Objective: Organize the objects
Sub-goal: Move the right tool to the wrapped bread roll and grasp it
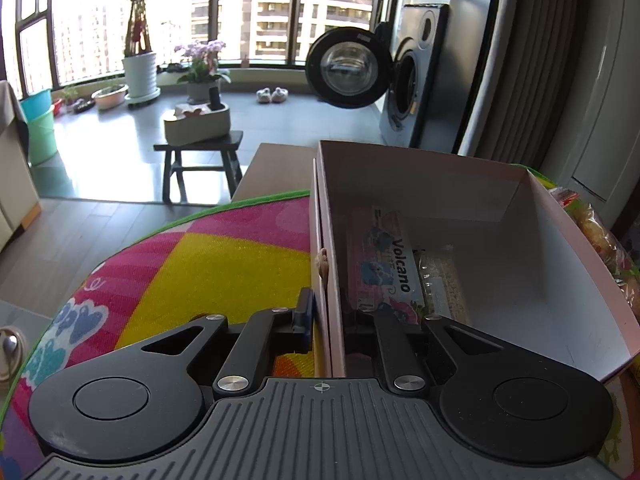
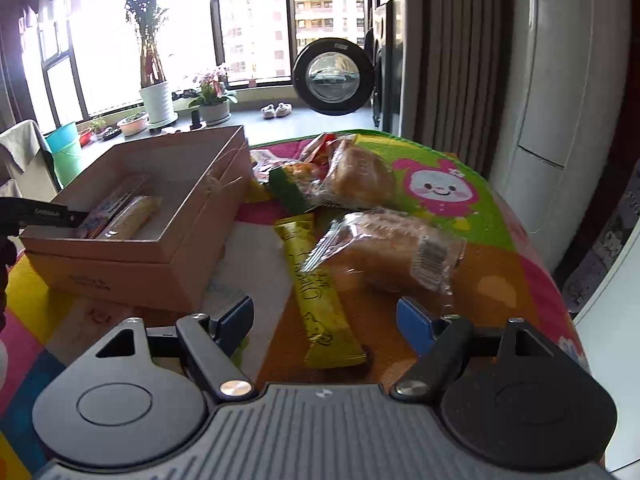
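Note:
A pink cardboard box [image 1: 560, 280] [image 2: 168, 248] stands on the colourful mat [image 1: 208, 256] [image 2: 472, 184]. Inside it lie a pink "Volcano" packet [image 1: 384, 264] and a clear-wrapped snack [image 1: 440, 280] [image 2: 132, 212]. My left gripper [image 1: 328, 316] straddles the box's left wall, one blue pad [image 1: 305, 312] outside and the other hidden inside, shut on the wall. My right gripper [image 2: 326, 318] is open just above the mat, with a yellow stick packet [image 2: 320, 300] between its fingers. A wrapped bread [image 2: 392, 252] lies just beyond its right finger.
More snacks sit behind on the mat: a second wrapped bread [image 2: 360, 176], a green packet [image 2: 286, 190] and orange-red bags [image 2: 316, 144]. The mat's far edge drops to the floor. A stool [image 1: 200, 160] and an open washing machine [image 1: 352, 68] stand beyond.

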